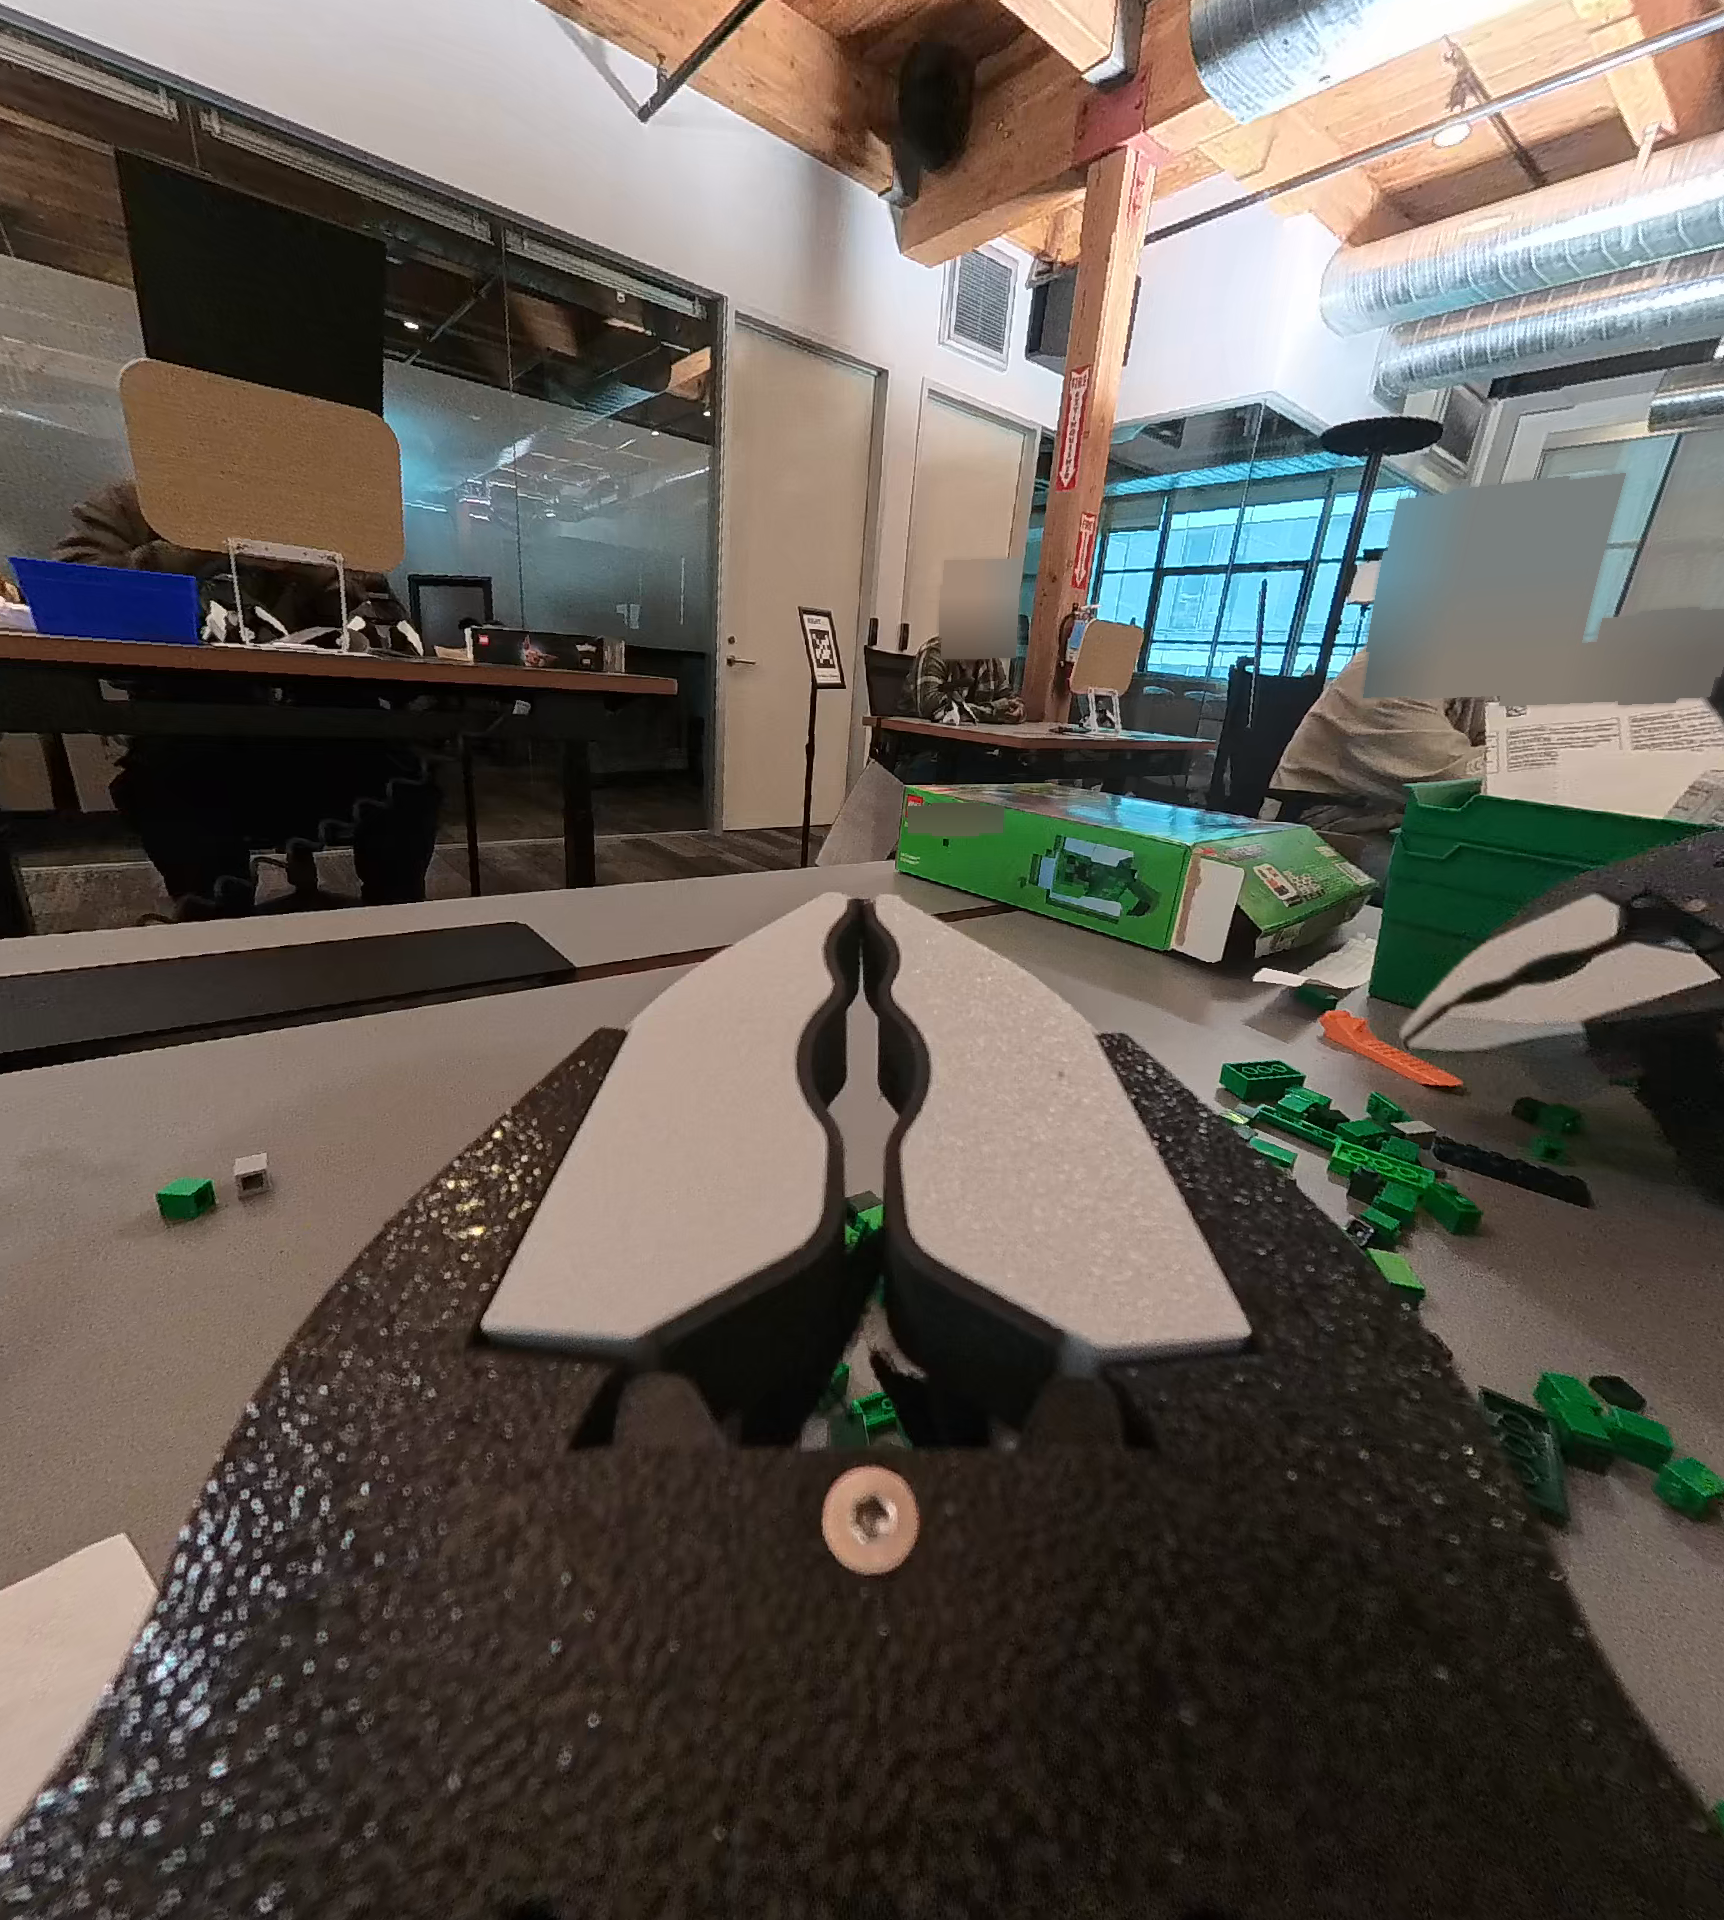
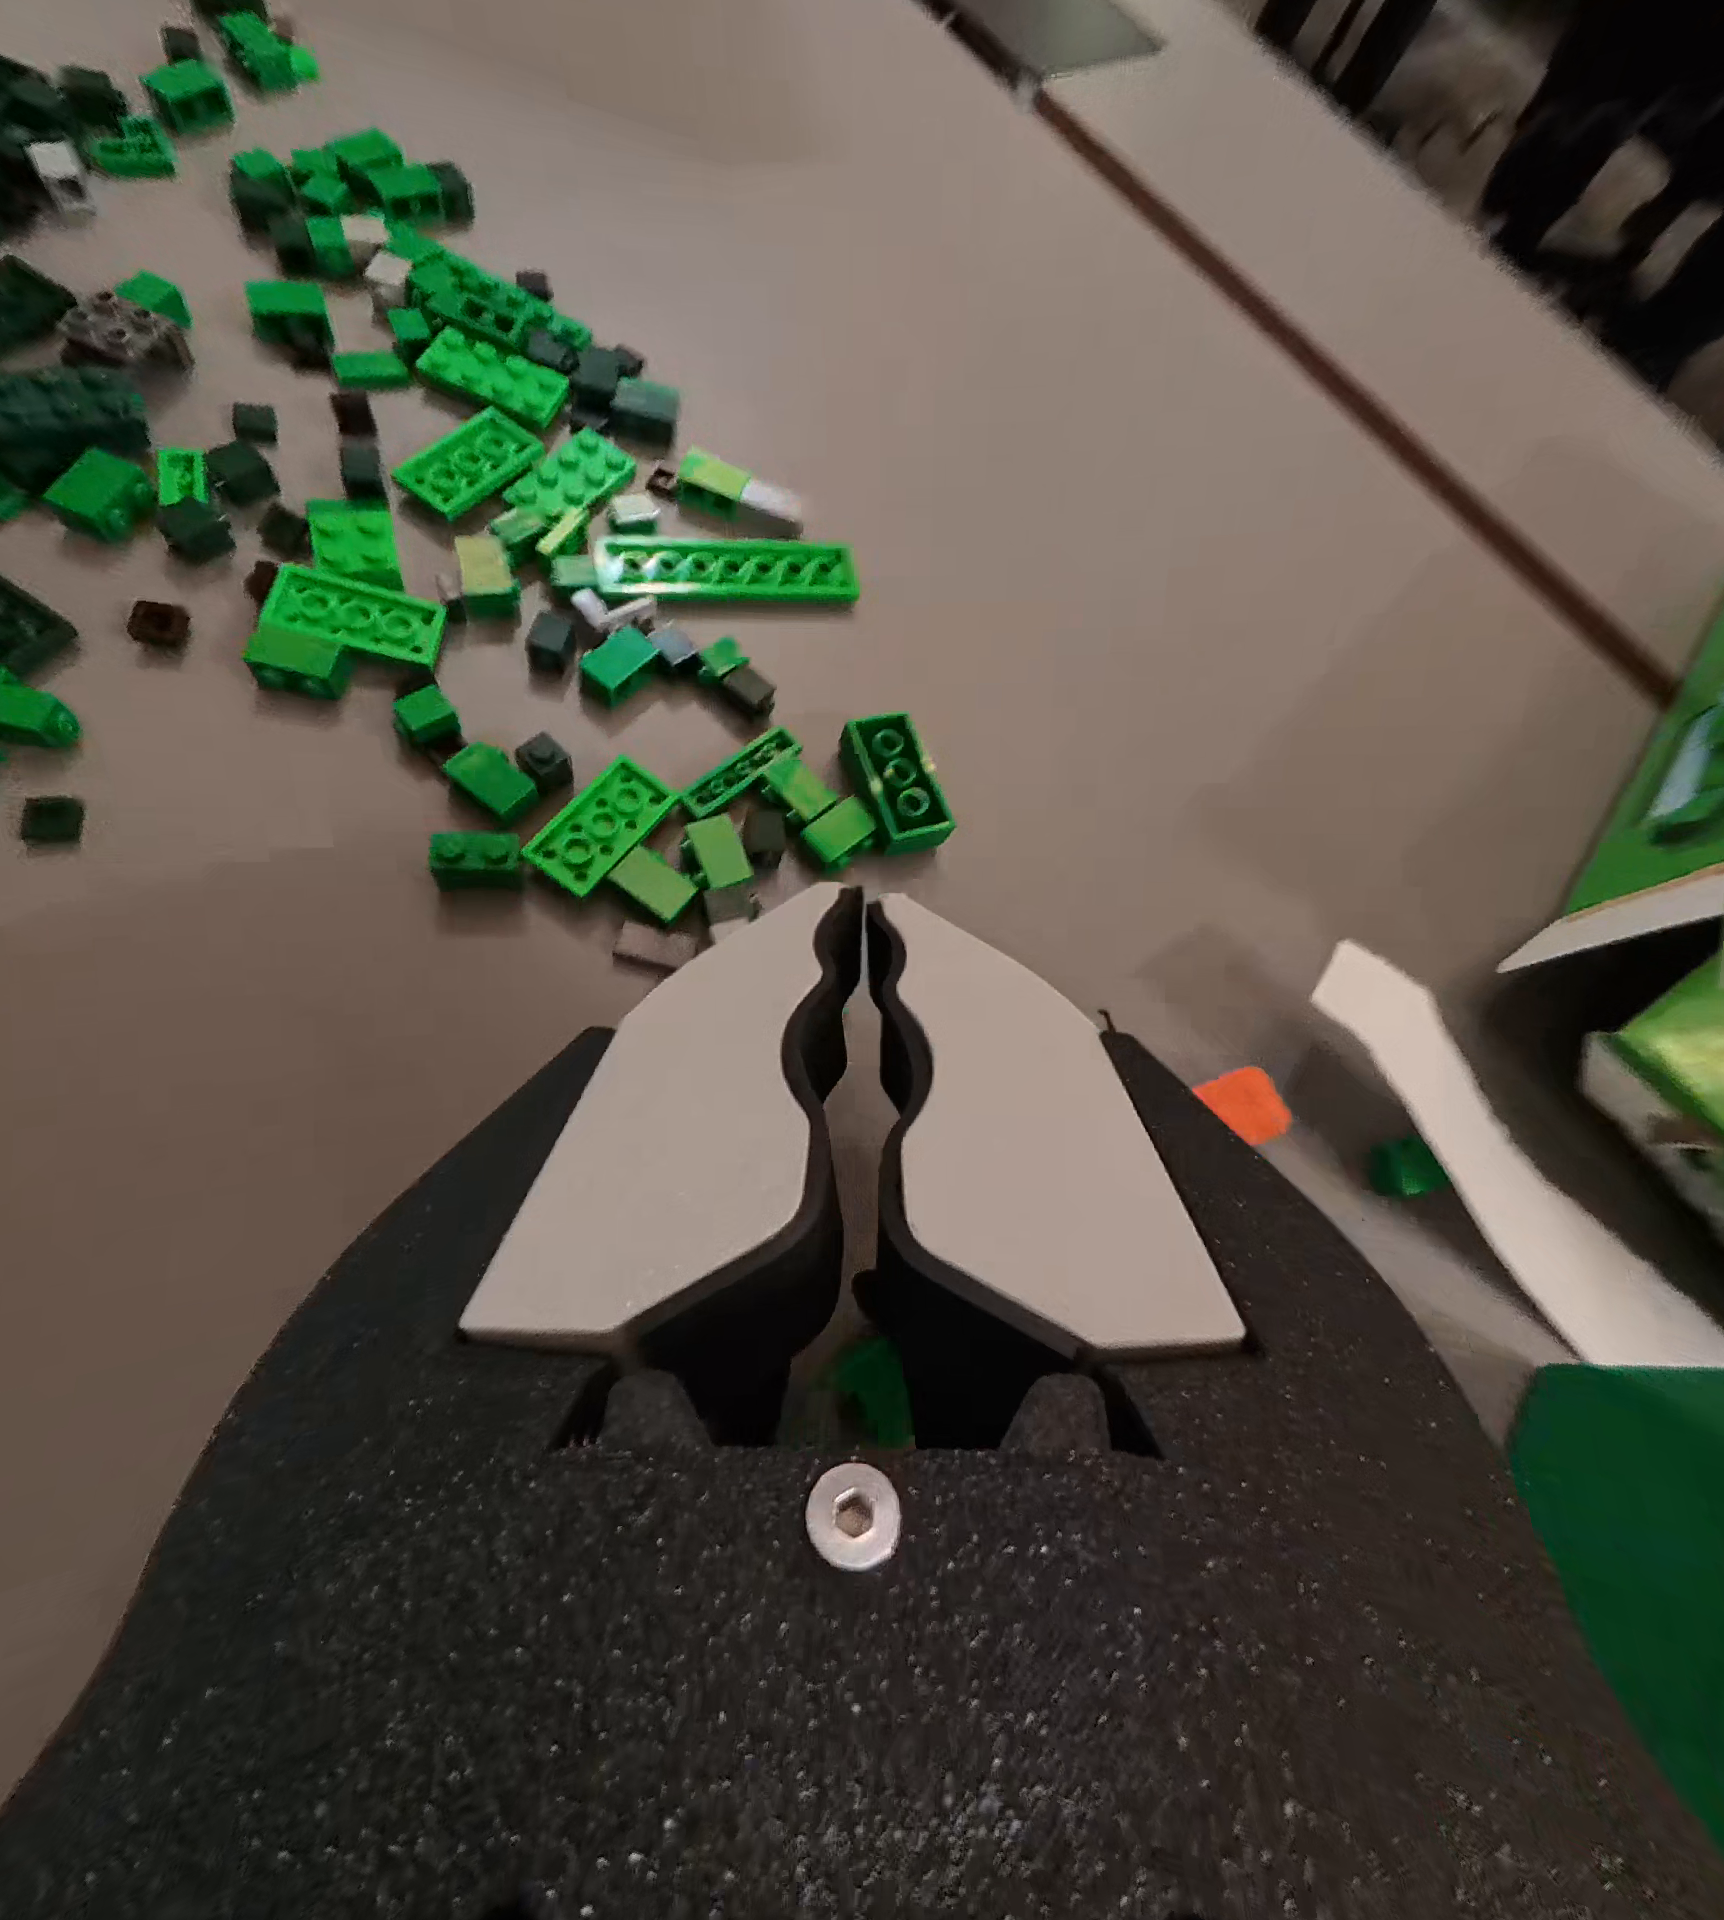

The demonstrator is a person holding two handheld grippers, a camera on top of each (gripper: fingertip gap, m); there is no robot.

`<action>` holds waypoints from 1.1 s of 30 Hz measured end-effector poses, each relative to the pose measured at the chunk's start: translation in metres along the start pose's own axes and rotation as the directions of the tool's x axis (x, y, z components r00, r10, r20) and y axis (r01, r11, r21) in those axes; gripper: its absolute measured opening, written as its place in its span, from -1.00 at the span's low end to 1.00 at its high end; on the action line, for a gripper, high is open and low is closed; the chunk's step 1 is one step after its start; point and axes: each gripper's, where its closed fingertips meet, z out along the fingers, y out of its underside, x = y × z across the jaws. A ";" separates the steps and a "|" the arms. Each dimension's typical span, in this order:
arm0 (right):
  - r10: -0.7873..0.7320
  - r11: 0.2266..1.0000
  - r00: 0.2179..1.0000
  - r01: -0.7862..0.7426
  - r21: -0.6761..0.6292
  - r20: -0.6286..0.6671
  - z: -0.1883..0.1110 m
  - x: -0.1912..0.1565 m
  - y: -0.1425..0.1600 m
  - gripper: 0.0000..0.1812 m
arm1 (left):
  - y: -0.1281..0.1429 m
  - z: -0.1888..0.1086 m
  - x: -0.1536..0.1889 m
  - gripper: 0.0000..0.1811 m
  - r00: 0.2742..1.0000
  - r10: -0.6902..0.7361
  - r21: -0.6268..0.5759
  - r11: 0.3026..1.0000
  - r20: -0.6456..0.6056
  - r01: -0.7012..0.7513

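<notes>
My left gripper (image 1: 863, 914) is shut and empty, held level just above the grey table (image 1: 318, 1091). A small green brick (image 1: 185, 1197) and a small grey brick (image 1: 253, 1176) lie apart to its left. My right gripper (image 2: 860, 902) is shut and empty, tilted down over the table beside a spread of green bricks (image 2: 484, 582). Its tips are nearest a cluster of small green pieces (image 2: 723, 842). The right gripper also shows in the left wrist view (image 1: 1419, 1023), above an orange brick separator (image 1: 1388, 1049) and more green bricks (image 1: 1357, 1143).
A green toy box (image 1: 1128, 862) lies on its side at the back right, open end toward a green bin (image 1: 1502, 883) with printed paper sheets in it. A black pad (image 1: 214, 987) lies at left. People sit at tables behind. A white paper strip (image 2: 1492, 1164) lies by the bin. My hands' fingertips stand some 30 cm from each other. To the small grey brick (image 1: 253, 1176): left tips about 20 cm, right tips about 40 cm.
</notes>
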 end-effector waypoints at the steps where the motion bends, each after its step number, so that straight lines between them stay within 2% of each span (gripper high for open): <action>1: 0.008 1.000 0.999 -0.007 -0.024 0.040 0.000 -0.005 0.004 -1.00 | 0.000 0.000 0.000 -1.00 1.000 0.000 0.000 1.000 -0.001 0.000; 3: 0.007 0.996 0.995 0.002 -0.085 0.104 -0.002 -0.016 0.013 -0.99 | 0.000 0.000 0.001 -1.00 1.000 -0.001 -0.001 1.000 -0.003 0.001; 6: -0.003 0.988 0.994 0.019 -0.152 0.106 -0.003 -0.018 0.023 -0.95 | 0.000 0.000 0.000 -1.00 1.000 -0.003 -0.001 1.000 -0.002 0.003; 13: 0.023 0.980 0.992 0.002 -0.200 0.124 0.001 -0.021 0.031 -0.91 | 0.000 0.000 0.000 -1.00 1.000 -0.005 -0.001 1.000 -0.003 0.005; 18: -0.018 0.984 0.968 0.063 -0.169 0.251 0.003 -0.047 0.023 -0.93 | 0.000 0.000 0.000 -1.00 1.000 -0.005 -0.001 1.000 -0.002 0.005; 20: -0.049 0.986 0.971 0.084 -0.142 0.234 0.004 -0.046 0.017 -0.93 | 0.000 0.000 0.000 -1.00 1.000 -0.005 0.001 1.000 0.000 0.005; 23: -0.105 0.991 0.986 0.115 -0.068 0.132 0.003 -0.032 0.003 -0.93 | 0.000 -0.001 0.000 -1.00 1.000 -0.003 0.004 1.000 0.004 0.003; 26: -0.137 0.990 0.988 0.139 0.025 -0.068 -0.004 -0.005 -0.018 -0.93 | -0.001 -0.001 0.000 -1.00 1.000 0.001 0.006 1.000 0.005 -0.001; 29: -0.120 0.984 0.954 0.151 0.093 -0.275 -0.018 0.025 -0.032 -0.94 | -0.001 -0.001 -0.001 -1.00 1.000 -0.002 0.006 1.000 0.005 0.002; 33: -0.029 0.978 0.883 0.121 0.167 -0.469 -0.043 0.057 -0.040 -0.96 | 0.000 0.000 -0.001 -1.00 1.000 -0.005 0.005 1.000 0.003 0.005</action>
